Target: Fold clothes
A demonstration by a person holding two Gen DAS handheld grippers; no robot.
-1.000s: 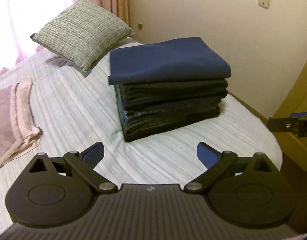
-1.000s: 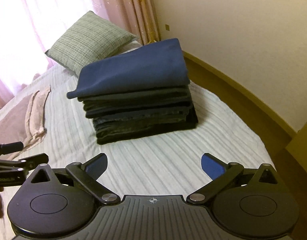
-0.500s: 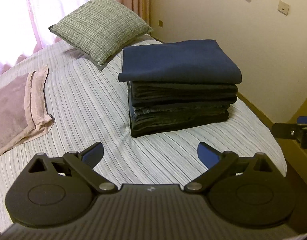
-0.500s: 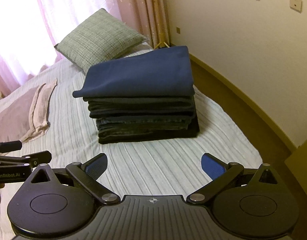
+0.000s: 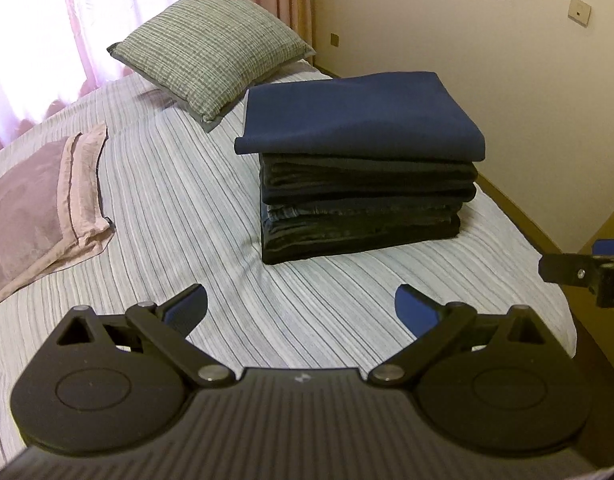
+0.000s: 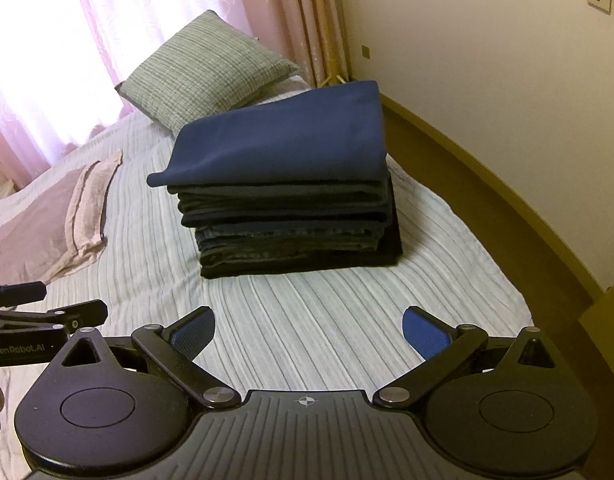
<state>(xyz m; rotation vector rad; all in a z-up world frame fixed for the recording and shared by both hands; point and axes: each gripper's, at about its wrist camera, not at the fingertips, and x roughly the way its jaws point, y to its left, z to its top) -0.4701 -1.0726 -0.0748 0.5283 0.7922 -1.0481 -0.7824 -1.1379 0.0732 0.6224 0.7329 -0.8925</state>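
A neat stack of folded dark clothes (image 5: 363, 208) (image 6: 295, 232) rests on the striped bed cover, topped by a folded navy blue piece (image 5: 359, 120) (image 6: 283, 140). My left gripper (image 5: 301, 308) hovers open over bare cover, short of the stack, with nothing between its blue pads. My right gripper (image 6: 309, 330) is likewise open and empty, a little in front of the stack. Each gripper shows at the edge of the other's view: the right one (image 5: 579, 270) at far right, the left one (image 6: 47, 312) at far left.
A grey checked cushion (image 5: 211, 48) leans behind the stack near pink curtains (image 6: 67, 40). A mauve pillow (image 5: 35, 208) lies at the left. The bed's right edge (image 6: 507, 280) drops to a wooden frame beside a cream wall (image 5: 507, 60).
Both grippers have drawn back and risen slightly, so the stack sits a bit farther and lower in view. Their jaws stay open. The stack has not moved.
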